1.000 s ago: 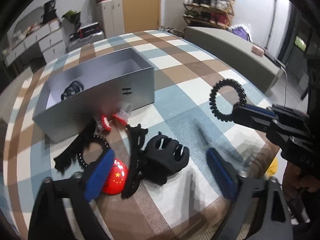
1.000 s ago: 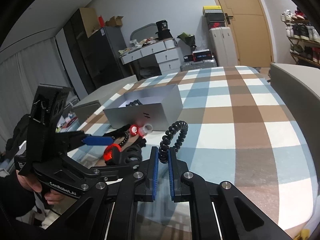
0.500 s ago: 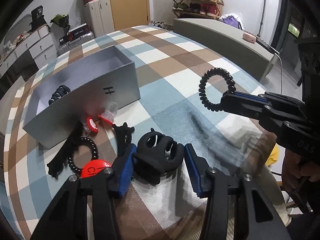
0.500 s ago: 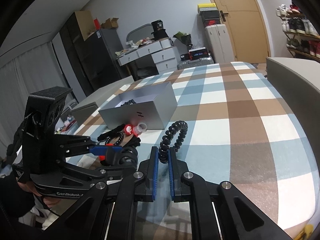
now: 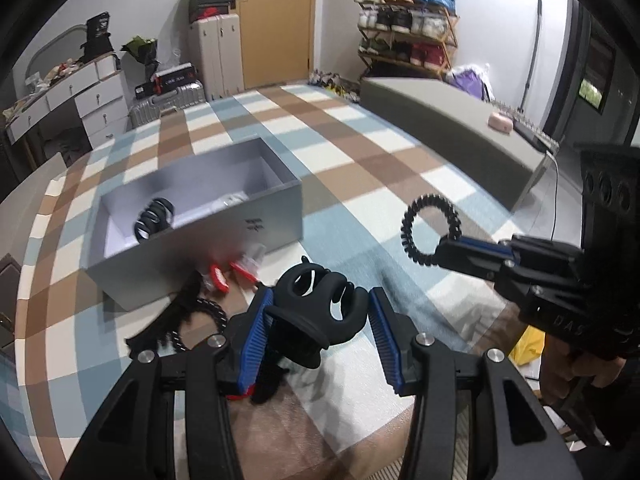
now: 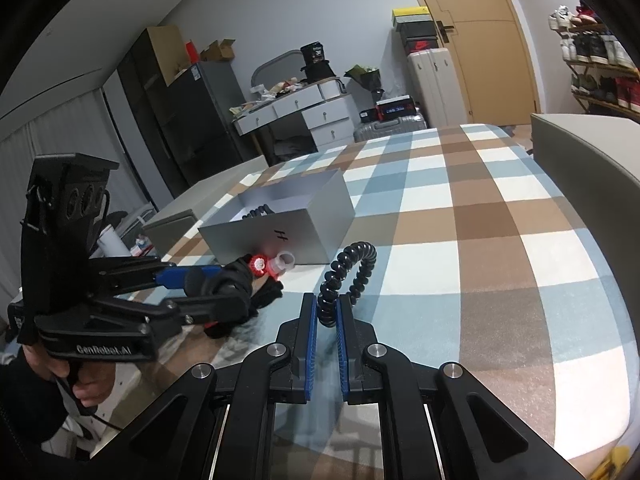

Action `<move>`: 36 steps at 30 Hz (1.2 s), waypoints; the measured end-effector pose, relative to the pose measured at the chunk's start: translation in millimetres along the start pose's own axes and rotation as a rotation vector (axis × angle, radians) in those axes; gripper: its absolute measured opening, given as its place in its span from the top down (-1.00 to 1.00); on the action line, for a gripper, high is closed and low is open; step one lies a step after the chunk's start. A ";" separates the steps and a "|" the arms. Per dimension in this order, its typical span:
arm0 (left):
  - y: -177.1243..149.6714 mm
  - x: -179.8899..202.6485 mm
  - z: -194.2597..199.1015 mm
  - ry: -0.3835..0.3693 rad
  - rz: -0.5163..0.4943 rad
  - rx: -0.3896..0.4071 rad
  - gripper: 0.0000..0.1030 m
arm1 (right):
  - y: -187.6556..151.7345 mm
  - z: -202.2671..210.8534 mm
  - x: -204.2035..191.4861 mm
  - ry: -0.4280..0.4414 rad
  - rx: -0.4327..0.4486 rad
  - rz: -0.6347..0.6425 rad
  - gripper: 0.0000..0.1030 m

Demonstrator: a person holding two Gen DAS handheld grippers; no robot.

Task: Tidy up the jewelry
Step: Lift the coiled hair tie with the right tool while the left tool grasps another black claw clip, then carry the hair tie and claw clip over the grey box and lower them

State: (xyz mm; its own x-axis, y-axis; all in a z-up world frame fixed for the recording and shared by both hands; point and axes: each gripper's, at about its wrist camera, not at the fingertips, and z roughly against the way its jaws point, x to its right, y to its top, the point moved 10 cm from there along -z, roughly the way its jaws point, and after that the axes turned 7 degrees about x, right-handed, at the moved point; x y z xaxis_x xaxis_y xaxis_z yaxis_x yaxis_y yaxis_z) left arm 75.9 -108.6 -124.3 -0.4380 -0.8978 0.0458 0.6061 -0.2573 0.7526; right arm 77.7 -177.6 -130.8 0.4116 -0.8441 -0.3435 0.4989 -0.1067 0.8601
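Gripping the black claw clip [image 5: 316,312] now: left gripper [image 5: 320,332] is clamping it between both blue pads [image 5: 256,336], clip sitting just above the checked tablecloth [image 5: 360,168]. A second ago those jaws were standing wide, with the clip lying flat on the cloth between them; half a second ago the pads were already closing on its sides. Clip is now showing higher in the left wrist view, blocking most of the red badge [image 5: 240,394] that was plainly visible at 7 o'clock earlier; only a red sliver is peeking out under the left pad.

Right gripper [image 6: 327,316] is pinching the black spiral hair tie [image 6: 352,276] hard, jaws nearly fully closed on its lower end, loop sticking up toward 12 o'clock. No change there across the three moments; the tie is hanging in the air at 3 o'clock of the clip in the left view.

Grey box [image 5: 192,216] is sitting open at 11 o'clock of the clip, with one black spiral tie [image 5: 154,220] inside near its left end, same as before. Remaining on the cloth between box and clip: two small red-and-clear clips [image 5: 236,274], a second black coil tie [image 5: 208,320] and a black comb-like piece [image 5: 168,320] at 9 o'clock, all untouched and unmoved. A hand [image 6: 86,388] is wrapping the left gripper's handle.
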 end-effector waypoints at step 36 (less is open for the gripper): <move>62.2 -114.3 -22.4 -0.048 0.279 0.115 0.17 | 100.3 -143.8 -61.1 0.149 -0.072 0.120 0.83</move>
State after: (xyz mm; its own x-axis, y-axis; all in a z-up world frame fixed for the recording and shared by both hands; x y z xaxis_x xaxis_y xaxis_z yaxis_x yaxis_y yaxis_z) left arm 178.5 -30.0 -97.4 -0.2975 -0.9095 0.2902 0.6294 0.0417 0.7760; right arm 212.3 -61.2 -77.8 0.5767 -0.7612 -0.2968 0.4906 0.0322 0.8708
